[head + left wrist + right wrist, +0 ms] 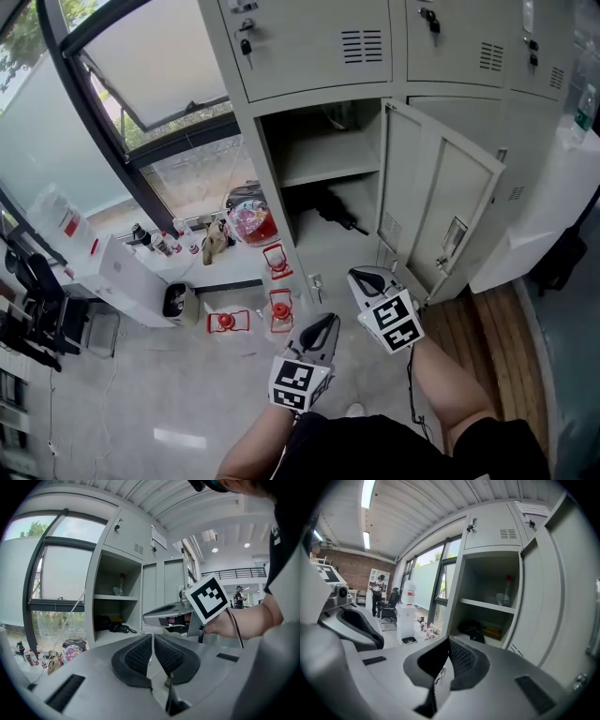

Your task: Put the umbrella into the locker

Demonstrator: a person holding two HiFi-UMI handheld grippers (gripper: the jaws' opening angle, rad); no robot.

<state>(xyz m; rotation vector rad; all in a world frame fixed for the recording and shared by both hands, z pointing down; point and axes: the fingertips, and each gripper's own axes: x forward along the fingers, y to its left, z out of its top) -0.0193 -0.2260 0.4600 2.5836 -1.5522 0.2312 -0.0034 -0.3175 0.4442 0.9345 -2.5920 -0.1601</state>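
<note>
Since both grippers hang empty before the open locker (270, 178), I judge that the placing itself is done.

Grippers:
- Left gripper (329, 322): my fingers (138, 656) are closed pad to pad, with nothing between them.
- Right gripper (360, 275): my fingers (462, 656) are closed too, and nothing is held.
- Both point toward the open bay and slightly downward. Neither touches the locker.

Task item:
- The umbrella (333, 211) is black and folded. It lies on the floor of the lower bay, toward the back, with one thin end trailing toward the front.
- It is well apart from both grippers and rests without support.

Container contents:
- Lower bay: the umbrella, plus a yellow item (492, 632) just beside it. I cannot tell what that item is.
- Shelf (319, 173) above: what looks like a bottle (506, 592) stands upright near the back. I can make out nothing else there.
- Upper lockers: shut, with keys (246, 45) hanging in their locks.

Door (441, 202): it stands swung out to the right, nearest my right gripper. In my judgement only closing it could be left, should that be wanted.
</note>
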